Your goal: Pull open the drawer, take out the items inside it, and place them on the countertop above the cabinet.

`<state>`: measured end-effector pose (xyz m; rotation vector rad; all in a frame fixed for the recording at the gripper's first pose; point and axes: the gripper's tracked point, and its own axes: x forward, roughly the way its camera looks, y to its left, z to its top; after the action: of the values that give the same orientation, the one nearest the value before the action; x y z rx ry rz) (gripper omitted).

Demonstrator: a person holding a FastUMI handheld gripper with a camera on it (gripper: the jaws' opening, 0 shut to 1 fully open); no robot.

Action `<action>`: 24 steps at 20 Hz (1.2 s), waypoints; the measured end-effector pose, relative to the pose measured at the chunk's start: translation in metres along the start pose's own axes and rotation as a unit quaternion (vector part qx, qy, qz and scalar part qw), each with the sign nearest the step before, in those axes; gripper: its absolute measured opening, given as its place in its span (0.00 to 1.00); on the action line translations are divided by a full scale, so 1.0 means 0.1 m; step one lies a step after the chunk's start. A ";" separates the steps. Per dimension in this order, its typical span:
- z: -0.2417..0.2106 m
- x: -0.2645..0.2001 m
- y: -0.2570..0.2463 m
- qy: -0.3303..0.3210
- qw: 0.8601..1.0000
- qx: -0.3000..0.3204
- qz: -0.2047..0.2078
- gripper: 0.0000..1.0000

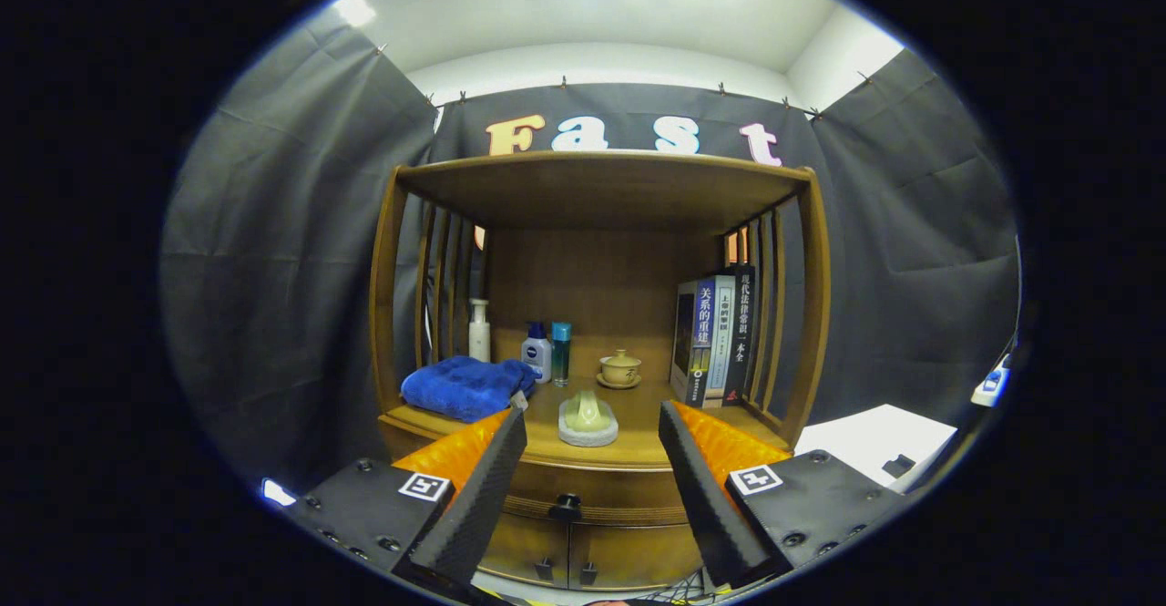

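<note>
While I hold the gripper (592, 460) level with the cabinet (601, 333), its fingers (478, 497) stand wide apart and grip nothing. Between them and just beyond sits the drawer (583, 487), fully closed, with its dark knob (567, 502) roughly midway between the fingertips. I cannot see what it contains. Below the drawer are two small doors (569, 553), also closed.

Countertop (638, 437) contents, from my left:
- a folded blue towel (466, 387) at the left edge;
- a white pump bottle (479, 330) behind the towel;
- a small white bottle (536, 351) with a blue cap, touching or nearly touching a teal tube (561, 351);
- a lidded tea cup (620, 367) on a saucer, near the back;
- a pale green object on a grey round base (588, 422) (nearest the front edge, just ahead of the fingers);
- upright books (715, 337) against the right slats.

A shelf (601, 178) roofs the niche.
</note>
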<state>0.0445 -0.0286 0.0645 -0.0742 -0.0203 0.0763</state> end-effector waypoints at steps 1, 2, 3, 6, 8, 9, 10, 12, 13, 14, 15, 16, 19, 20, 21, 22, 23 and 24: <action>0.05 -0.02 -0.02 -0.002 1.000 0.000 0.000 0.96; 0.09 -0.05 -0.03 -0.004 1.000 0.001 0.001 0.96; 0.12 -0.06 -0.03 -0.006 1.000 0.006 0.004 0.96; 0.17 -0.12 -0.05 0.008 1.000 0.011 0.018 0.96; 0.29 -0.12 -0.13 -0.003 1.000 0.012 0.014 0.96; 0.30 -0.13 -0.15 -0.004 1.000 0.011 0.014 0.96; 0.34 -0.14 -0.19 -0.008 1.000 0.014 0.011 0.96; 0.40 -0.16 -0.25 -0.015 1.000 0.018 0.007 0.96; 0.42 -0.15 -0.29 -0.018 1.000 0.020 0.003 0.96; 0.43 -0.16 -0.31 -0.018 1.000 0.023 0.002 0.96; 0.43 -0.17 -0.31 -0.018 1.000 0.024 0.002 0.96; 0.44 -0.16 -0.33 -0.019 1.000 0.025 0.000 0.96; 0.43 -0.15 -0.30 -0.019 0.999 0.033 0.003 0.96; 0.40 -0.15 -0.29 -0.015 0.999 0.034 0.005 0.96; 0.39 -0.16 -0.28 -0.013 0.999 0.035 0.007 0.96; 0.39 -0.17 -0.26 -0.014 0.999 0.037 0.010 0.96; 0.40 -0.16 -0.24 -0.016 0.999 0.038 0.012 0.96; 0.41 -0.15 -0.24 -0.020 0.999 0.039 0.012 0.96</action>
<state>0.0299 -0.0506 0.1074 0.0044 -0.0557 0.1019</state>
